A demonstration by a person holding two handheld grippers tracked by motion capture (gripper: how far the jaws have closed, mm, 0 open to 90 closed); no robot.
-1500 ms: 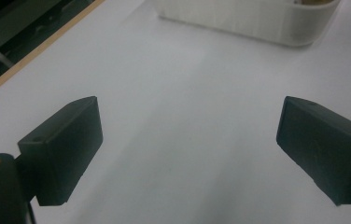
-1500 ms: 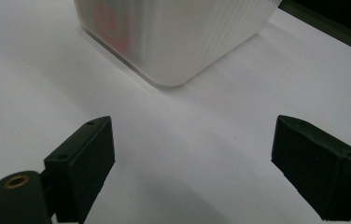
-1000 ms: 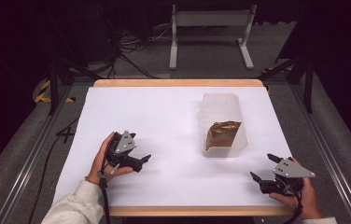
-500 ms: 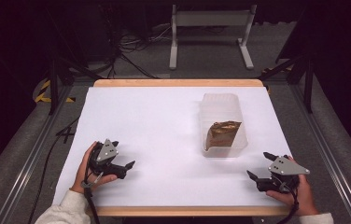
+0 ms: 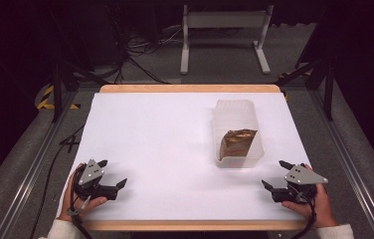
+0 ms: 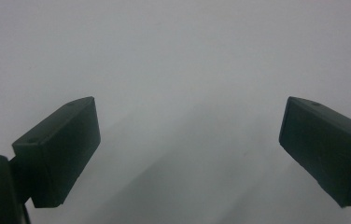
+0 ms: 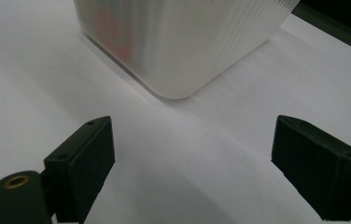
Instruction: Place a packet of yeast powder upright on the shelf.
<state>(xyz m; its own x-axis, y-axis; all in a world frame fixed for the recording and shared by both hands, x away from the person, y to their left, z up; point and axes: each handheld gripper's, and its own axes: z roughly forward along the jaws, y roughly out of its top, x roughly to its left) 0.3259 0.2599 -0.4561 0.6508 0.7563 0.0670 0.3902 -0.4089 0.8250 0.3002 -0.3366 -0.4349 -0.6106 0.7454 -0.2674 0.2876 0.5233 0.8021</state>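
Left gripper [image 5: 111, 173] low at near-left corner of table [image 5: 155, 129], jaws spread wide, nothing between them, I see bare white surface under it. Right gripper [image 5: 276, 174] at near-right corner, jaws wide apart too, holding nothing. Clear tub [image 5: 238, 130] sits right of table centre, brown packet [image 5: 237, 143] inside, leaning. From right gripper view, tub corner [image 7: 178, 42] close ahead, not touching jaws.

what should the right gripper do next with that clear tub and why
Probably ease the right gripper forward toward the clear tub: its jaws stand open and empty, the tub's near corner lies just ahead, and the brown packet sits inside.
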